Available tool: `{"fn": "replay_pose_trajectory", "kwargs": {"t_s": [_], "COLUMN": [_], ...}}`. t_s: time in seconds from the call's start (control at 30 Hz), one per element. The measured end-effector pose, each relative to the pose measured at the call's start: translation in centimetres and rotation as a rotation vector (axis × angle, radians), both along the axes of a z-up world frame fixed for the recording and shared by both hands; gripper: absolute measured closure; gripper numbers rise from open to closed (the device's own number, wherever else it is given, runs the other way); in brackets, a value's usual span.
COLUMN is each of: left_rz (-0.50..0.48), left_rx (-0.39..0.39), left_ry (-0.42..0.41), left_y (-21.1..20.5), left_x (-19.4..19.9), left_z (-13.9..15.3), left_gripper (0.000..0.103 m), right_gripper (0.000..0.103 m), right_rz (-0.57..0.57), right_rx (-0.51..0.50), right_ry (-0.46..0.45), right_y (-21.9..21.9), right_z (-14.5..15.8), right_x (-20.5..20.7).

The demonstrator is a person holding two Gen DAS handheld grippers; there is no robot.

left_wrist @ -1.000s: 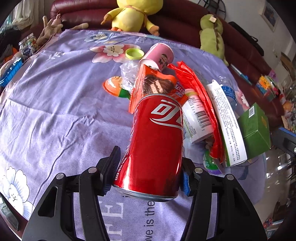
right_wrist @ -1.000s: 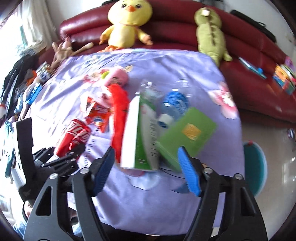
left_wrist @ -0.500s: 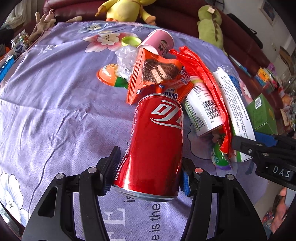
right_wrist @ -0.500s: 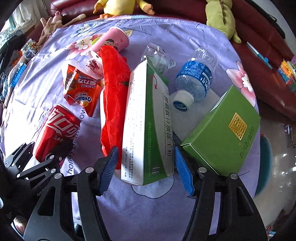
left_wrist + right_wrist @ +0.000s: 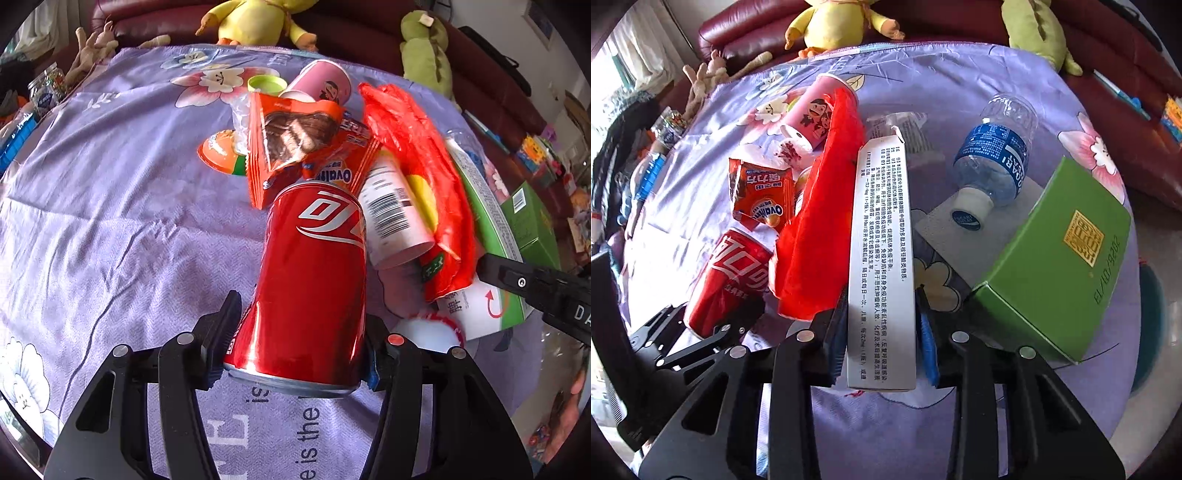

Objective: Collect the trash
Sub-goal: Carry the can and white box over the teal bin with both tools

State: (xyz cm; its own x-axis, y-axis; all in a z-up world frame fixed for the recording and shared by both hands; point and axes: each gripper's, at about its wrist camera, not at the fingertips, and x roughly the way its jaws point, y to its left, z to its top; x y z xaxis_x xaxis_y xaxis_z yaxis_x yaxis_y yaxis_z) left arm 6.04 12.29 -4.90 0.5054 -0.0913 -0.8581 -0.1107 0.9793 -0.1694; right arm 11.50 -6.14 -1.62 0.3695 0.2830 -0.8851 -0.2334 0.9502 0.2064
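I am clamping the red cola can (image 5: 314, 280) in my left tool (image 5: 295, 345), and the white-and-green carton (image 5: 882, 266) in my right tool (image 5: 882, 341), over the purple-clothed table (image 5: 110, 221).

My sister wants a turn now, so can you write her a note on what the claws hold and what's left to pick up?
Left claw: shut on the red can.
Right claw: shut on the white box.
On the cloth: snack packet, red bag, pink cup, bottle, green box, green lid.
Done: two pieces gripped. No bin in view.
Left: drop these off, then gather the rest.
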Motion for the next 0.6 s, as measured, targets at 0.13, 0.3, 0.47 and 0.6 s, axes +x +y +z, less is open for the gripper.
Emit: {"fn": "replay_pose_trajectory", "kwargs": {"t_s": [0.13,0.3,0.47,0.6], "left_rz": [0.004,0.002,-0.05,-0.122], "left_rx": [0.006,0.004,0.022,0.013], "left_ry": [-0.044,-0.12,-0.186,-0.214], "left_y": [-0.4,-1.3,-4.4,-7.8], "left_x": [-0.8,-2.5,-3.6,-3.5], "left_z": [2.1,5.7,9.1,11.1], "left_gripper": [0.047,0.047,0.047,0.047], "right_gripper": [0.073,0.073,0.073,0.073], "right_rz": [0.0,-0.008,-0.044,-0.112], "right_rx": [0.056,0.127,0.218,0.265], "right_ry": [-0.026,-0.079,-0.152,-0.223], "right_y": [-1.2,-3.3,-6.7,-10.8], "right_z": [1.3,3.5,6.7,9.3], "right_x": [-1.1,-2.5,-4.5,-6.0]}}
